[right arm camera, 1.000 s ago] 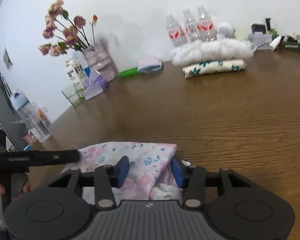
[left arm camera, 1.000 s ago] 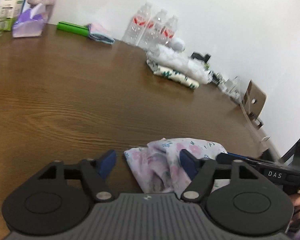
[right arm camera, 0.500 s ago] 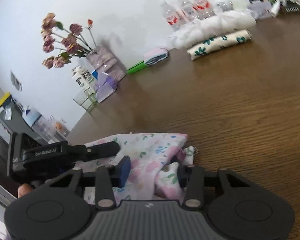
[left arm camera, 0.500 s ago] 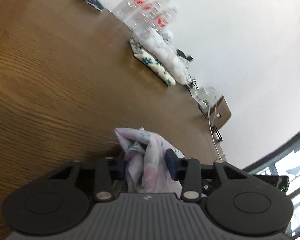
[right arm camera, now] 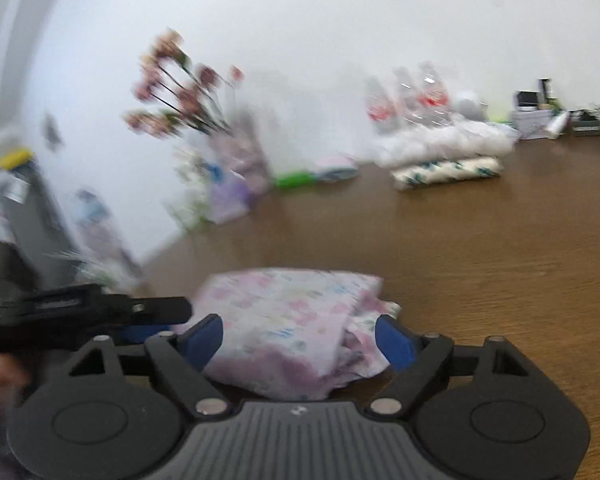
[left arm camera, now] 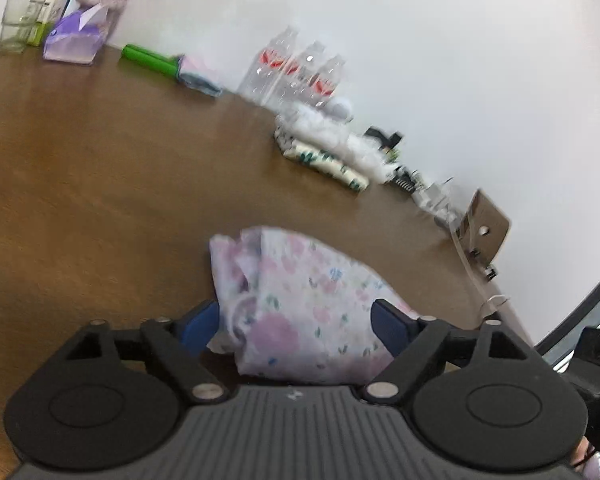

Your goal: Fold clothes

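Observation:
A pale floral garment (left arm camera: 300, 304) lies bunched and partly folded on the brown wooden table (left arm camera: 100, 168). My left gripper (left arm camera: 296, 324) is open, its blue pads wide apart on either side of the cloth. My right gripper (right arm camera: 300, 338) is also open around the same garment (right arm camera: 292, 320), seen from the other side. The left gripper's black body (right arm camera: 80, 312) shows at the left of the right wrist view. Both views are blurred by motion.
At the back stand three water bottles (left arm camera: 300, 72), a rolled floral cloth (left arm camera: 324, 164) under white stuffing, a green roller (left arm camera: 148, 58), a tissue box (left arm camera: 70, 42), a glass (left arm camera: 16, 32) and a flower vase (right arm camera: 236, 152). Small clutter lines the far right edge.
Both grippers have opened wide and let go of the garment, which now lies on the table. Both cameras have swung back toward level.

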A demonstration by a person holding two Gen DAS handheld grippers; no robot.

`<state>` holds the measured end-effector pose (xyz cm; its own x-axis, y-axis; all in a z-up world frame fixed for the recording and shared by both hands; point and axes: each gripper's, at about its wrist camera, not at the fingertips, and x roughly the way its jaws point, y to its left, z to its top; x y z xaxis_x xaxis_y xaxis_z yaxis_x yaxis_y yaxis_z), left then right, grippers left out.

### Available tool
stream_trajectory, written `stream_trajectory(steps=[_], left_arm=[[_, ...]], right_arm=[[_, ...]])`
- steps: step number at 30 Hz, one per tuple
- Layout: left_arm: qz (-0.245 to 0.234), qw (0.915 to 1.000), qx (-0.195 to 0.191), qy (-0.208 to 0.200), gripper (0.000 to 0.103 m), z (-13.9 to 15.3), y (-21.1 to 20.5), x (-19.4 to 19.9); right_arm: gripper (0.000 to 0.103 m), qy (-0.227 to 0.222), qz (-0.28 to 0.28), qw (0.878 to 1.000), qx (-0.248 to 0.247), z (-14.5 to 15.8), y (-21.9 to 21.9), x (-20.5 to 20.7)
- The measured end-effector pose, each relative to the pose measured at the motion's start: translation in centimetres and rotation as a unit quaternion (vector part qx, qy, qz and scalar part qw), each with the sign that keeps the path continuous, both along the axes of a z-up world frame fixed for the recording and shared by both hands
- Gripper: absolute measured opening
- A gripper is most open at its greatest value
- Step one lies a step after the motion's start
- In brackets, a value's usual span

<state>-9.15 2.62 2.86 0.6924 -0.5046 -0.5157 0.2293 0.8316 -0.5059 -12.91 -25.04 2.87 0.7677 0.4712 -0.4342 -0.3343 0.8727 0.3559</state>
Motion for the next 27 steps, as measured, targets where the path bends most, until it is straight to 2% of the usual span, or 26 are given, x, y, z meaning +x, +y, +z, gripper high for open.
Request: stream_trajectory(steps=[1,3,4,5,6,7,9,11,13,14,15,17,19,20,21,22,23,27], left_arm=[[0.005,1.0000,-0.004,0.002,0.082,-0.2,-0.2,-0.1],[0.011,0.9999,-0.009,0.007,0.066,-0.6,-0.4,0.0],[0.014,0.9998,-0.012,0.009,0.062,-0.7,-0.5,0.1],[0.017,0.9997,-0.014,0.012,0.047,-0.9,-0.5,0.2],[0.020,0.9996,-0.017,0.014,0.032,-1.1,-0.6,0.2],[0.023,0.9993,-0.024,0.018,0.032,-1.2,-0.5,0.3],[0.026,0.9971,-0.066,0.028,0.028,-1.5,0.7,0.4],[0.023,0.9949,-0.090,0.041,0.023,-2.3,1.4,0.9],[0.023,0.9912,-0.115,0.060,0.023,-3.2,2.0,1.4],[0.022,0.9892,-0.129,0.067,0.026,-3.5,2.3,1.5],[0.022,0.9878,-0.137,0.070,0.040,-3.7,2.6,1.6],[0.025,0.9905,-0.127,0.046,0.060,-2.8,2.9,1.2],[0.027,0.9912,-0.124,0.038,0.059,-2.4,2.9,1.4],[0.028,0.9907,-0.126,0.042,0.044,-2.5,2.9,1.7],[0.029,0.9889,-0.134,0.055,0.019,-3.0,2.9,2.1],[0.038,0.9861,-0.143,0.075,0.019,-3.6,3.1,2.5],[0.046,0.9825,-0.155,0.092,0.017,-4.3,3.3,2.8],[0.048,0.9711,-0.205,0.112,0.014,-5.5,4.5,3.0]], right_arm=[[0.078,0.011,-0.007,1.000,0.010,-0.5,0.3,0.5],[0.063,0.036,-0.011,0.998,0.043,-1.3,0.6,1.4],[0.047,0.043,-0.010,0.997,0.059,-1.7,0.7,1.7],[0.034,0.051,-0.010,0.996,0.077,-2.0,0.6,2.0],[0.033,0.060,-0.011,0.993,0.104,-2.3,0.2,2.4],[0.030,0.070,-0.015,0.988,0.138,-2.5,-0.5,2.6],[0.023,0.084,-0.010,0.978,0.193,-3.0,-1.5,3.0],[0.019,0.109,-0.005,0.971,0.214,-3.8,-1.9,3.5],[0.019,0.135,-0.008,0.962,0.237,-4.9,-2.4,3.9],[0.024,0.133,-0.006,0.964,0.231,-4.8,-2.3,3.9],[0.029,0.128,-0.005,0.967,0.218,-4.5,-2.2,3.8],[0.057,0.103,-0.003,0.982,0.158,-3.2,-1.9,3.0],[0.061,0.075,0.023,0.989,0.127,-2.8,-1.6,2.5],[0.060,0.070,0.038,0.989,0.121,-2.9,-1.5,2.5],[0.057,0.077,0.052,0.989,0.119,-3.2,-1.3,2.8],[0.036,0.079,0.057,0.988,0.116,-3.4,-1.3,3.0],[0.021,0.081,0.063,0.988,0.113,-3.7,-1.3,3.2],[0.014,0.099,0.077,0.984,0.127,-3.9,-2.0,3.3]])
